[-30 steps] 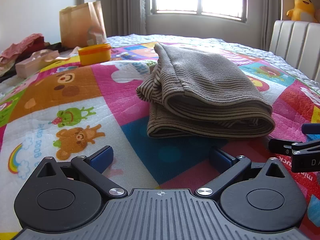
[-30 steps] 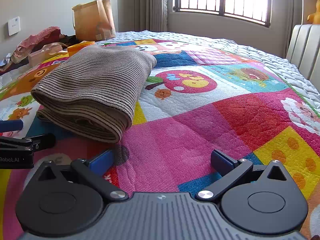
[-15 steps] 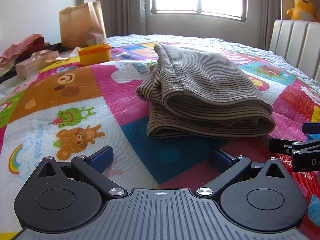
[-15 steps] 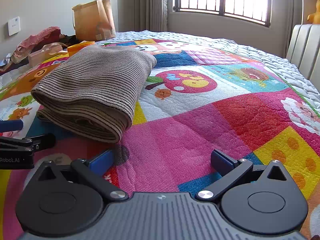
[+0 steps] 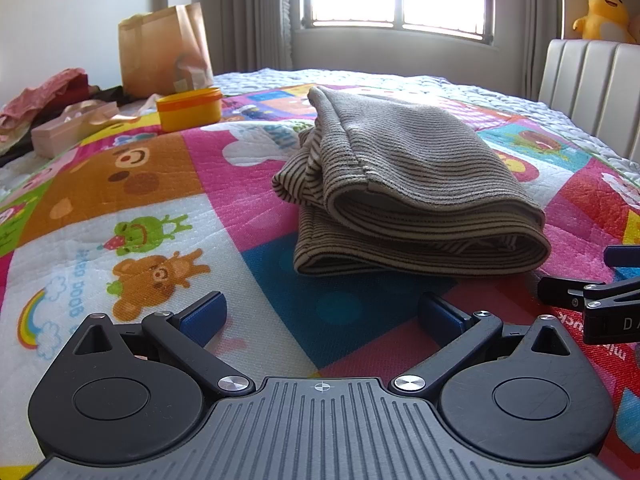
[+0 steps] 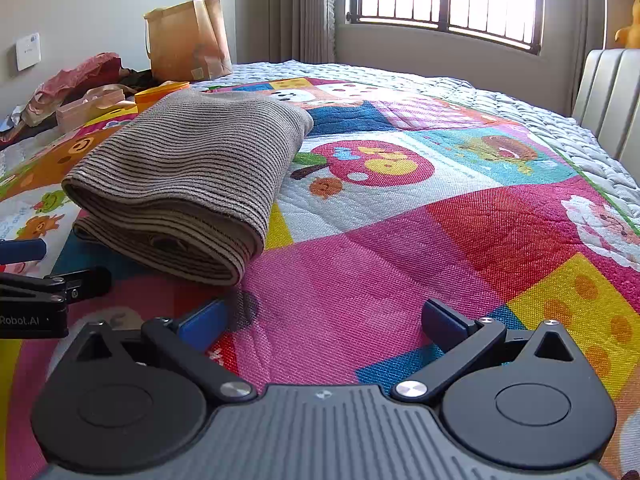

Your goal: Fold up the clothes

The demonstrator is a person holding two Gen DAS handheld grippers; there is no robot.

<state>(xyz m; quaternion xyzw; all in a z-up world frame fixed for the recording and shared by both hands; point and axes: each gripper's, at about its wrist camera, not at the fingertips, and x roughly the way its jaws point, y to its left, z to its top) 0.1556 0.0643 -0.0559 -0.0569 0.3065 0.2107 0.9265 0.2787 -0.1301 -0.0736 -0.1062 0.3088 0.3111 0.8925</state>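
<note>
Though softly folded, ribbed striped knit (image 5: 404,184).

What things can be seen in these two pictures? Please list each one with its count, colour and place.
folded garment: one, brown striped, on the quilt ahead of both grippers
quilt: one, multicoloured cartoon print, covering the bed
tub: one, yellow-orange, far left on the quilt
paper bag: one, brown, upright behind the tub
clothes pile: one, reddish, far left
plush toy: one, yellow, above the headboard
headboard: one, pale, right side
left gripper: one, black with blue pads, open, empty
right gripper: one, same colours, open, empty
</note>
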